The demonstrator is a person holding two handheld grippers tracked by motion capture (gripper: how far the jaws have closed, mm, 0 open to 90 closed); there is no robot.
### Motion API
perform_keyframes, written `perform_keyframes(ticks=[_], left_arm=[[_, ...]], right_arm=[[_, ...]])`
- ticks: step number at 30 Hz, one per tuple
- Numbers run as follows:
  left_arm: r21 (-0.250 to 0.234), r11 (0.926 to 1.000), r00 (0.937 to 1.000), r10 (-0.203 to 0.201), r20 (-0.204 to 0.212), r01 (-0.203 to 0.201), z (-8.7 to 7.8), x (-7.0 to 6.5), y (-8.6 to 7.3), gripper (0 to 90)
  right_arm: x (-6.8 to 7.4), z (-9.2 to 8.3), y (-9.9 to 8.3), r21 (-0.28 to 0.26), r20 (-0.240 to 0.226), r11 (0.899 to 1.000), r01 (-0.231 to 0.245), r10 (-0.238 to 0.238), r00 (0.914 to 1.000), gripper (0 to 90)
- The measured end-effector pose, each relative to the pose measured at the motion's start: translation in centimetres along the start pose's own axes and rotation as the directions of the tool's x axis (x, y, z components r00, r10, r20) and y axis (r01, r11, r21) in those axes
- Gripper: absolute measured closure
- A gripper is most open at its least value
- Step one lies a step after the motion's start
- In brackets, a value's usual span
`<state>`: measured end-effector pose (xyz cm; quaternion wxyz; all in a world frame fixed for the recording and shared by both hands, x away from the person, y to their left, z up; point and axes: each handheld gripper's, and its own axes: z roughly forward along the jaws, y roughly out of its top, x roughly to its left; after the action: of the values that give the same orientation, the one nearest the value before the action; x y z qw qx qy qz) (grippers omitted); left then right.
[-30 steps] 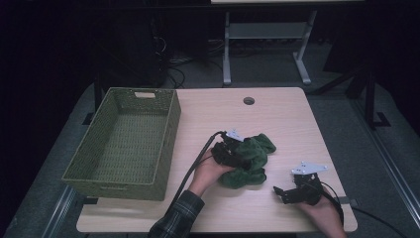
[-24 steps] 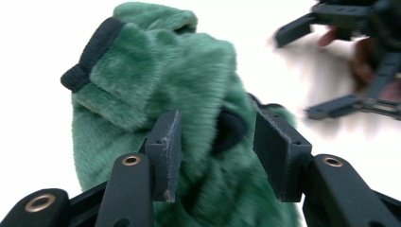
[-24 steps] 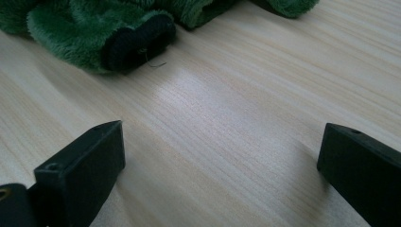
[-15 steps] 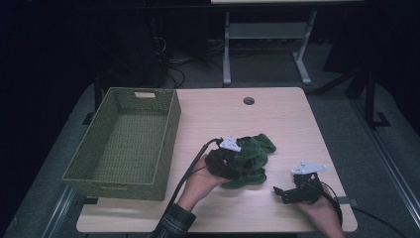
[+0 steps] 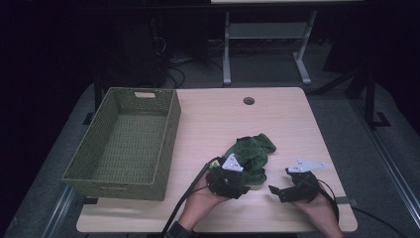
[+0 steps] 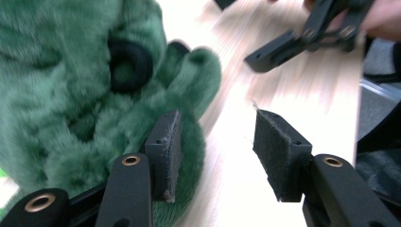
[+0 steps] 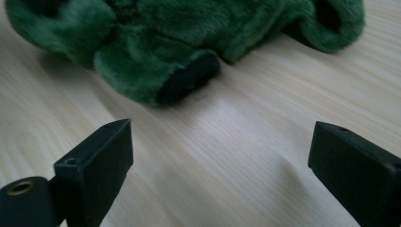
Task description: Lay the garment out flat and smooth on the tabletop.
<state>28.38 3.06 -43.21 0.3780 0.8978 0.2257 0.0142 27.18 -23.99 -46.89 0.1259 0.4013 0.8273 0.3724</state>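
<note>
Left gripper [image 6: 213, 156], jaws just widened and empty, sits against the green plush toy [image 5: 250, 153] lying near-right on the table [image 5: 213, 119]; both pads should straddle fur before closing.

The green plush toy [image 6: 90, 90] was cut off by the left gripper view's left edge. Motion blur smeared the surface [image 6: 293, 80] there. In the high view, the left claw [image 5: 236, 184] hid the toy's near edge.

Light wood table [image 5: 218, 119], green wicker basket [image 5: 124, 144], green plush toy [image 5: 250, 151]

Green wicker basket [image 5: 124, 144], wooden table [image 5: 218, 116]
</note>
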Motion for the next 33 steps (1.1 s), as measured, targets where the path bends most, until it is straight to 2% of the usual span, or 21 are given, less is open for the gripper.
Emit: perform_keyframes(ticks=[3, 8, 11, 12, 13, 17, 18, 20, 21, 24, 26, 27, 29, 33], left_arm=[[0.008, 0.9999, 0.9999, -0.014, -0.006, 0.014, 0.7, 0.4, -0.5, 51.1], [0.011, 0.9994, 0.9994, -0.031, -0.012, 0.031, 1.5, 1.2, -1.0, 50.9], [0.003, 0.9991, 0.9988, -0.042, -0.024, 0.042, 1.8, 1.4, -1.2, 53.2], [0.018, 0.9993, 0.999, -0.031, -0.031, 0.032, 1.8, 1.6, -1.3, 55.0], [0.006, 0.999, 0.9984, -0.044, -0.034, 0.045, 1.9, 1.6, -1.3, 56.8], [0.021, 0.999, 0.9976, -0.039, -0.057, 0.04, 2.0, 2.0, -1.3, 67.6], [0.017, 0.9986, 0.9969, -0.05, -0.062, 0.051, 2.0, 2.0, -1.4, 70.3], [0.024, 0.9988, 0.9967, -0.04, -0.071, 0.042, 1.9, 2.3, -1.4, 75.1], [0.017, 0.9984, 0.9959, -0.053, -0.074, 0.054, 2.0, 2.2, -1.4, 78.8], [0.032, 0.9977, 0.9961, -0.058, -0.067, 0.06, 1.9, 2.5, -1.3, 85.8], [0.023, 0.9968, 0.9952, -0.075, -0.063, 0.077, 2.0, 2.4, -1.3, 87.0], [0.038, 0.9974, 0.9963, -0.059, -0.063, 0.061, 1.9, 2.4, -1.2, 87.4], [0.035, 0.9971, 0.9964, -0.065, -0.055, 0.067, 1.8, 2.3, -1.1, 87.6], [0.024, 0.9976, 0.9966, -0.063, -0.052, 0.065, 1.1, 2.4, -0.5, 87.6]], right_arm=[[0.3, 0.3, 0.4, -0.013, -0.04, 1.0, 0.018, -0.018, 0.999, 13.5], [0.7, 1.1, 0.9, 0.004, -0.089, 0.999, 0.037, -0.036, 0.9954, 20.6], [0.9, 1.5, 1.2, 0.007, -0.114, 0.999, 0.038, -0.037, 0.9928, 27.5], [0.9, 1.6, 1.3, 0.01, -0.125, 0.999, 0.035, -0.034, 0.9916, 30.6], [1.0, 1.7, 1.4, 0.006, -0.131, 0.999, 0.035, -0.034, 0.9909, 33.0], [1.1, 1.9, 1.7, 0.002, -0.141, 0.999, 0.04, -0.039, 0.9893, 41.6], [1.1, 1.9, 1.7, 0.001, -0.143, 0.999, 0.044, -0.044, 0.9888, 43.1], [1.2, 2.1, 1.8, 0.001, -0.142, 0.999, 0.044, -0.043, 0.9889, 46.8], [1.2, 2.1, 1.8, 0.004, -0.139, 0.999, 0.044, -0.043, 0.9894, 49.8], [1.2, 2.0, 1.9, 0.0, -0.133, 0.999, 0.051, -0.05, 0.9899, 59.2], [1.1, 2.1, 2.0, -0.002, -0.135, 0.999, 0.044, -0.044, 0.9899, 65.1], [1.1, 2.1, 2.0, 0.006, -0.128, 0.999, 0.047, -0.046, 0.9907, 70.2], [1.1, 2.1, 2.1, 0.011, -0.125, 0.999, 0.044, -0.042, 0.9913, 77.4], [1.1, 1.8, 2.3, 0.006, -0.116, 0.999, 0.052, -0.051, 0.9919, 81.0]])
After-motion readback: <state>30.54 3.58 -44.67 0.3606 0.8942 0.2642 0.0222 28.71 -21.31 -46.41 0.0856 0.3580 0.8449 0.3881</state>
